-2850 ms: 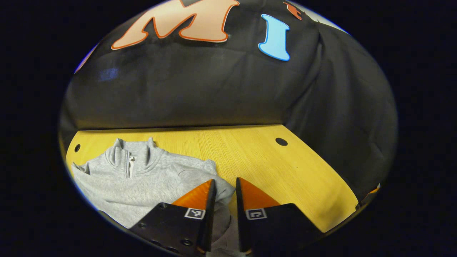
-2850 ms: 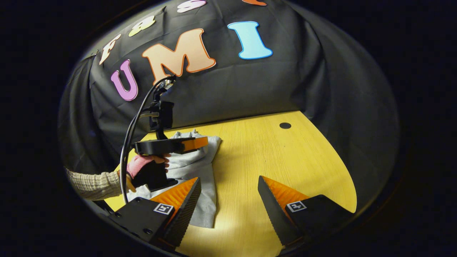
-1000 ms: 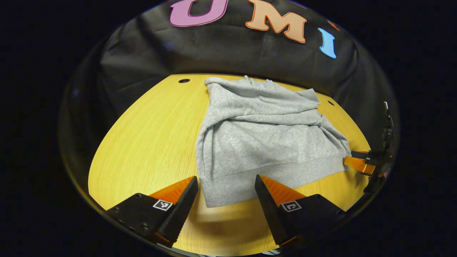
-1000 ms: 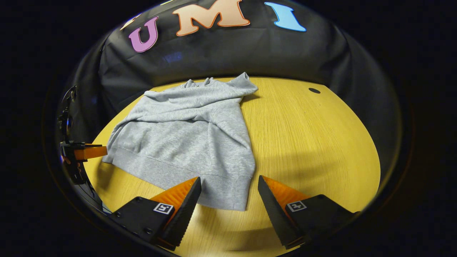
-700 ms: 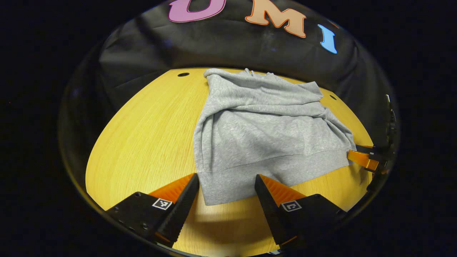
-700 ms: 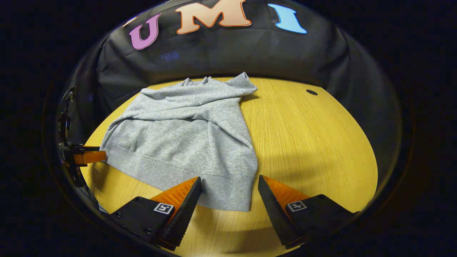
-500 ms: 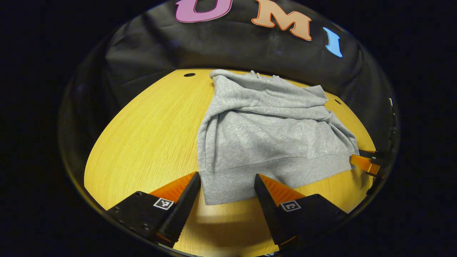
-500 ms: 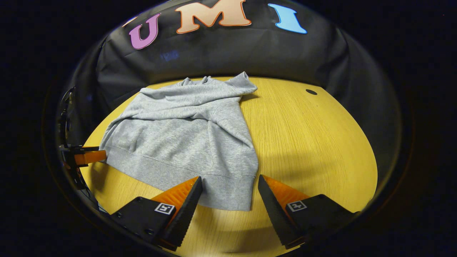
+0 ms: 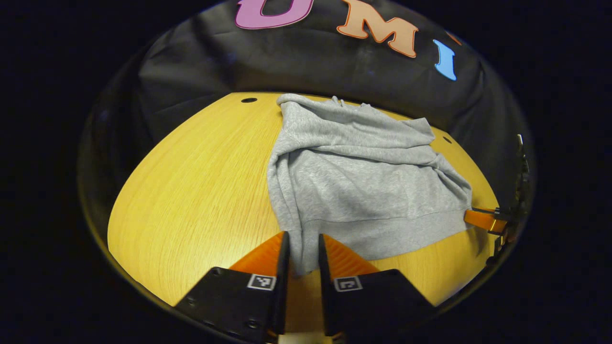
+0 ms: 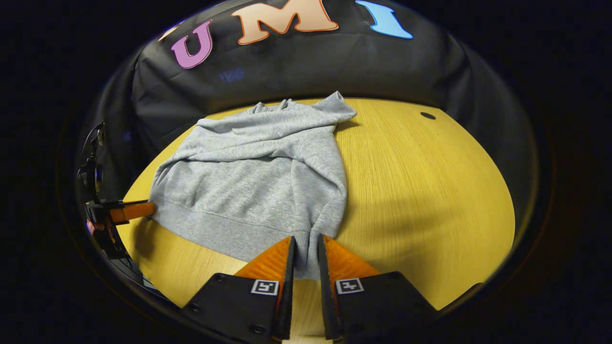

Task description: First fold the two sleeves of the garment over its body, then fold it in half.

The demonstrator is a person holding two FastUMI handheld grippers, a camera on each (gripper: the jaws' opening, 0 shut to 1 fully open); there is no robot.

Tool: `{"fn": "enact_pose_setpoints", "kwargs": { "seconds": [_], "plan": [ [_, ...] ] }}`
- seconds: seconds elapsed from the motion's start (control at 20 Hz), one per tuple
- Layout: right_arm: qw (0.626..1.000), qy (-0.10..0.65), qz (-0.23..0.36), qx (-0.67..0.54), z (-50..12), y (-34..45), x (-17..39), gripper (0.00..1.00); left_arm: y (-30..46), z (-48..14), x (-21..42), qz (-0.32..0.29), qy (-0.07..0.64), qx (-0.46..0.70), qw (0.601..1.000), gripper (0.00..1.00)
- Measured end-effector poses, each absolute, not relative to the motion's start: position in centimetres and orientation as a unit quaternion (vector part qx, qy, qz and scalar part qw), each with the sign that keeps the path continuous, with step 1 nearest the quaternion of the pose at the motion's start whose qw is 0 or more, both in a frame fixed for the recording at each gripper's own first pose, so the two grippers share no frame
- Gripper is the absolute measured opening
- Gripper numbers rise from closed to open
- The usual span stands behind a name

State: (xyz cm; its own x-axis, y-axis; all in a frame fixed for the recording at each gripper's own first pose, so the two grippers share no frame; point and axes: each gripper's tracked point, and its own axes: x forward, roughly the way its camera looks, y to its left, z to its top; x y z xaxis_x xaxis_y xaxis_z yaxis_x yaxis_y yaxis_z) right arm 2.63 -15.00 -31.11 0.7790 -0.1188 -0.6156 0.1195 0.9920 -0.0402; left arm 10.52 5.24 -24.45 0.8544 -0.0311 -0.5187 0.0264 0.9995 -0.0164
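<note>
The grey sweatshirt (image 9: 363, 181) lies spread on the yellow worktop (image 9: 191, 191), its sleeves already laid across the body and its collar toward the top of the frame, by the dark cloth wall. It looks like thick, soft fleece: limp, fairly light, likely to sag and drag on the wood rather than slide or hold a crease. The ribbed hem is the firmest place to take it, and both grippers are there. In the left gripper view the left gripper (image 9: 301, 253) has its jaws drawn in on one hem corner at the bottom centre; in the right gripper view the right gripper (image 10: 306, 258) is clamped the same way on the other corner (image 10: 306, 248).

How many layers each pinch has caught is hard to make out. The sleeve cuffs are lost among the folds, and the collar's front is hidden at the far edge.
</note>
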Motion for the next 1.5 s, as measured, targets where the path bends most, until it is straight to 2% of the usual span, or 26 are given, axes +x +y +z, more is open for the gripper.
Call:
{"fn": "enact_pose_setpoints", "kwargs": {
  "seconds": [0.05, 0.1, 0.25, 0.3, 0.35, 0.5, 0.55, 0.8, 1.05, 1.1, 1.15, 1.5],
  "plan": [
    [0.942, 0.33, -0.057, 0.001, -31.3, -14.9, 2.6, 0.27, 5.1, -24.5, 10.6, -0.019, 0.272, -0.015, 0.962, 0.19],
    [0.942, 0.331, -0.058, 0.002, -31.2, -14.8, 2.7, 0.17, 5.1, -24.6, 10.7, -0.023, 0.273, -0.019, 0.961, 0.09],
    [0.941, 0.334, -0.053, -0.004, -31.1, -14.7, 2.9, 0.16, 5.0, -24.5, 10.9, -0.03, 0.277, -0.017, 0.96, 0.02],
    [0.941, 0.334, -0.058, 0.0, -31.0, -14.7, 2.8, 0.11, 5.0, -24.6, 10.9, -0.031, 0.279, -0.017, 0.96, 0.01],
    [0.941, 0.335, -0.058, -0.003, -31.1, -14.6, 2.8, 0.07, 5.0, -24.5, 10.9, -0.031, 0.281, -0.018, 0.959, 0.01],
    [0.942, 0.332, -0.056, -0.009, -30.9, -14.7, 3.0, 0.07, 5.0, -24.5, 10.9, -0.041, 0.284, -0.032, 0.957, 0.0],
    [0.941, 0.333, -0.054, -0.01, -30.9, -14.7, 3.1, 0.03, 4.9, -24.4, 11.0, -0.041, 0.286, -0.038, 0.957, 0.0],
    [0.946, 0.32, -0.051, 0.017, -29.4, -14.6, 3.4, 0.03, 4.4, -23.5, 11.0, -0.043, 0.281, -0.034, 0.958, 0.0],
    [0.957, 0.287, -0.041, 0.027, -26.2, -13.9, 5.0, 0.03, 3.1, -19.7, 11.9, -0.062, 0.252, -0.088, 0.962, 0.0],
    [0.959, 0.281, -0.037, 0.025, -25.4, -13.7, 5.5, 0.03, 3.0, -18.6, 12.5, -0.064, 0.242, -0.098, 0.963, 0.02],
    [0.961, 0.273, -0.035, 0.025, -24.6, -13.6, 6.1, 0.03, 2.9, -17.7, 13.1, -0.064, 0.233, -0.106, 0.965, 0.0],
    [0.971, 0.234, -0.033, 0.044, -20.6, -14.0, 12.0, 0.03, 2.3, -12.8, 19.7, -0.068, 0.187, -0.118, 0.973, 0.0]
  ]
}}
